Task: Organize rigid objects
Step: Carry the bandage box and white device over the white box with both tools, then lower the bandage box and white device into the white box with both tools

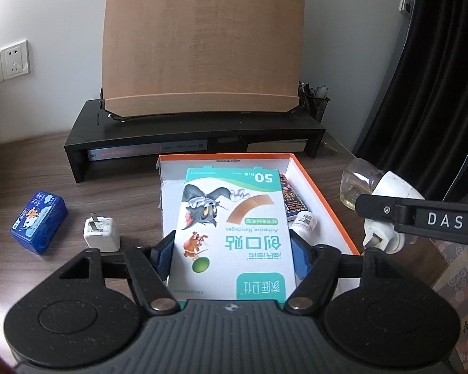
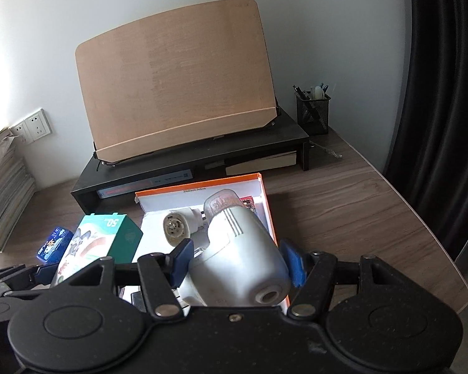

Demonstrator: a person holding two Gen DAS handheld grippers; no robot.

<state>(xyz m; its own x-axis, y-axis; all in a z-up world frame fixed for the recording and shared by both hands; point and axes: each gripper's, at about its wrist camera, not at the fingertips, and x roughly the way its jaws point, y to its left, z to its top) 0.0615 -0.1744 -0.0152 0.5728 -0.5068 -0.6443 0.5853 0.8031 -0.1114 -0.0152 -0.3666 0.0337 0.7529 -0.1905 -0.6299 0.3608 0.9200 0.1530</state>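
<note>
The left gripper [image 1: 232,246] is clamped on the bandage box [image 1: 234,233]; the right gripper [image 2: 235,263] is clamped on the white plug-in device [image 2: 237,252]. Beyond both pairs of fingers lies the orange tray [image 1: 324,193], holding 1 small bottle [image 1: 305,222]

Glossy printed cardboard bandage box [image 1: 232,233], smooth white plastic plug-in device [image 2: 243,258], matt wood-grain desk [image 2: 343,205]
</note>
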